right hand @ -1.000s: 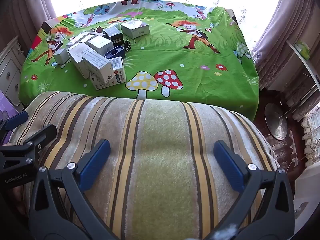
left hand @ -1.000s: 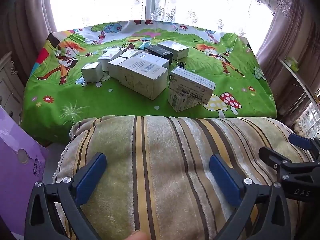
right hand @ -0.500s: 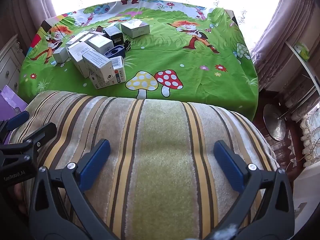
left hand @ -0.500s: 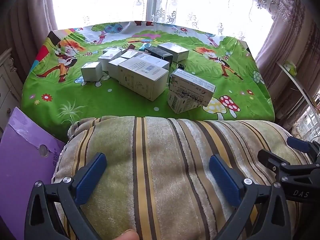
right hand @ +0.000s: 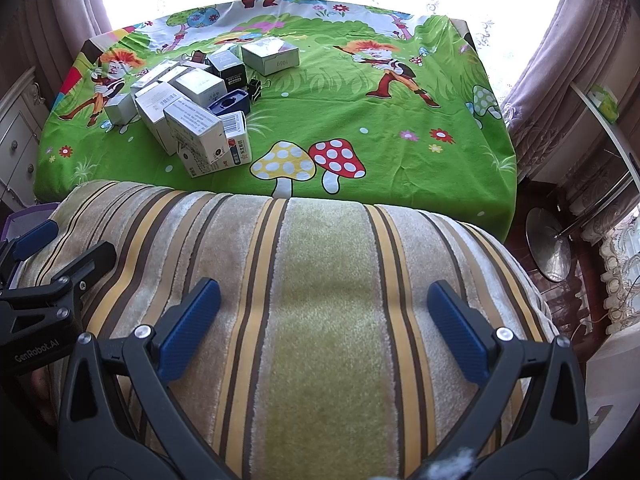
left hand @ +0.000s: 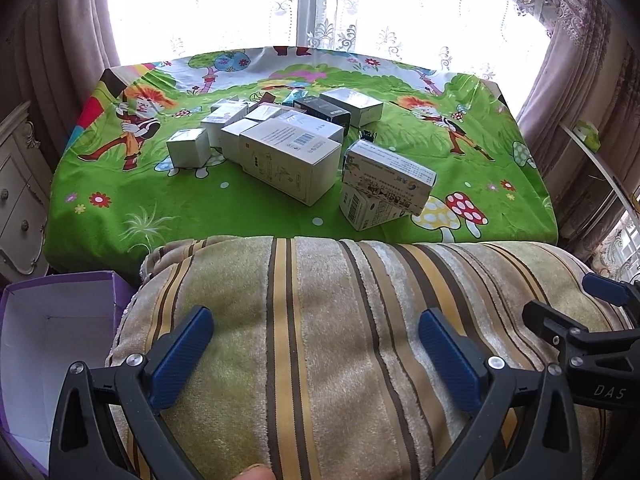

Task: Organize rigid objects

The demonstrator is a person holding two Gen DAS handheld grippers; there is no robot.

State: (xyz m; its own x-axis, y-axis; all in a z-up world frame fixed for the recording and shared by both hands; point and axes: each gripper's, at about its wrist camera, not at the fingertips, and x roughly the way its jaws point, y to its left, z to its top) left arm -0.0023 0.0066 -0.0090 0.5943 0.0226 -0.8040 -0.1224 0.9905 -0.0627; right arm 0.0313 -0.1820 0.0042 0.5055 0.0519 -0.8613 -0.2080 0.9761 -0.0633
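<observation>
Both tools are hanging back over the striped cushion (left hand: 320, 340), nowhere near the work: the left gripper (left hand: 316, 348) is showing its blue pads spread wide with nothing between them, and the right gripper (right hand: 324, 320) is sitting just as wide and just as empty. The boxes (left hand: 280, 140) are crowding together on the cartoon tablecloth (right hand: 360, 112), towards its left half, well apart from either tool. Down at the near left an open purple box (left hand: 52, 344) is waiting on the floor side of the cushion; I am judging that as the likely bin, though nothing confirms it. Now the trouble spots. One printed carton (left hand: 388, 176) is lying tilted across a smaller barcode carton (left hand: 364, 210) at the near right of the cluster, so a careless nudge is likely toppling it off. The large white box (left hand: 292, 160) is looking wide for these jaws, and a grip across its broad face is risking a slip. A black binder clip (right hand: 256, 88) and a dark blue holder (right hand: 230, 103) are tucked tight among the cartons, so a reach past them is threatening to sweep them aside. The loose cloth is also inviting a snag and drag if a fingertip comes in low.
</observation>
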